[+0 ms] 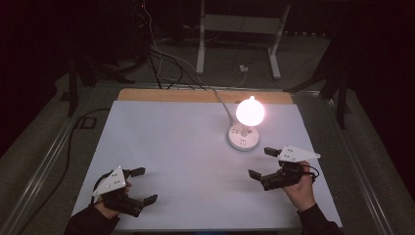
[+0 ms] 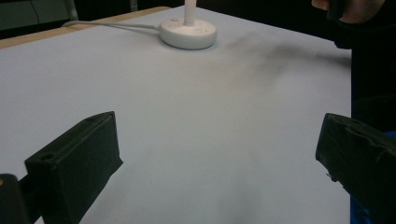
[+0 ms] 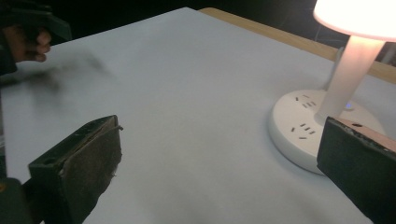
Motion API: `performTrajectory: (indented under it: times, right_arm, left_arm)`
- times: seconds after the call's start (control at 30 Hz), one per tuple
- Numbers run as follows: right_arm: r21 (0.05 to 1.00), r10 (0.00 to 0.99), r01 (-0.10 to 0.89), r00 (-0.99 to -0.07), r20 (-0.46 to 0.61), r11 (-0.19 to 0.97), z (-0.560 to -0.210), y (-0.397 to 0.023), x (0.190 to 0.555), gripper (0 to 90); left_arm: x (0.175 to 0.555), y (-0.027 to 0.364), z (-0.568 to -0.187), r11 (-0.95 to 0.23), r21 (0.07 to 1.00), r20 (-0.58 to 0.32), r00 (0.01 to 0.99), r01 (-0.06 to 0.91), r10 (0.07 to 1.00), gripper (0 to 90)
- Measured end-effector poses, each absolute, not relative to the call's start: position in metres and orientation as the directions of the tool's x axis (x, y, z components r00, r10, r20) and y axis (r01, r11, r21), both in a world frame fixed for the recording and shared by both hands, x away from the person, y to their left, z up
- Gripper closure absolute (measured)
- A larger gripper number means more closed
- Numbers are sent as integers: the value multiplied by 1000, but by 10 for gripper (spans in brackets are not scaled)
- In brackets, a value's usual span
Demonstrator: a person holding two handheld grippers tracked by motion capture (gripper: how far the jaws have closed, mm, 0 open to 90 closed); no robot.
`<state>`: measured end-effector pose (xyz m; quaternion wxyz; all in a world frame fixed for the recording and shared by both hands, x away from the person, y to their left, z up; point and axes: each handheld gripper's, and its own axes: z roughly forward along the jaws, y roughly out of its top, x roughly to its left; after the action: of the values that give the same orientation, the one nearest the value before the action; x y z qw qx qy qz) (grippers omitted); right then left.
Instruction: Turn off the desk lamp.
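A lit round lamp (image 1: 250,111) stands plugged into a white round power socket base (image 1: 243,137) on the white table sheet (image 1: 186,156). The base also shows in the left gripper view (image 2: 187,32) and in the right gripper view (image 3: 303,128), with the glowing lamp (image 3: 359,16) above it. My left gripper (image 1: 143,185) is open near the front left of the table, nothing between its jaws. My right gripper (image 1: 262,162) is open just in front and to the right of the base, holding nothing.
A white cable (image 1: 222,104) runs from the base over the table's wooden back edge (image 1: 195,95). Beyond the table are floor cables and a white frame (image 1: 240,29). The room around is dark. The other hand (image 3: 28,39) shows far left in the right gripper view.
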<state>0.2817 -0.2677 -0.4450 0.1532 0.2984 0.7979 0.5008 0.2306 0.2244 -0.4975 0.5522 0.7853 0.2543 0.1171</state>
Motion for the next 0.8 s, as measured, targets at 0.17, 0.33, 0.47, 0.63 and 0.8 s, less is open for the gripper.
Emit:
performTrajectory:
  times: [0.17,0.33,0.47,0.63,0.8]
  right_arm:
    - [889,648,326,-760,44,323,-447,-270,291,0]
    - [885,664,329,-747,31,329,-449,-271,298,0]
    - [884,687,336,-727,23,325,-452,-273,308,0]
    - [879,714,347,-700,10,327,-457,-276,323,0]
    - [877,729,356,-684,10,322,-460,-276,332,0]
  left_arm:
    - [230,224,-497,-262,927,-95,843,269,529,5]
    - [230,224,-497,-262,928,-92,843,266,530,5]
    - [230,224,-497,-263,927,-93,843,268,531,5]
    - [230,224,-497,-260,928,-93,843,266,530,5]
    - [230,224,-497,-260,928,-95,843,267,529,5]
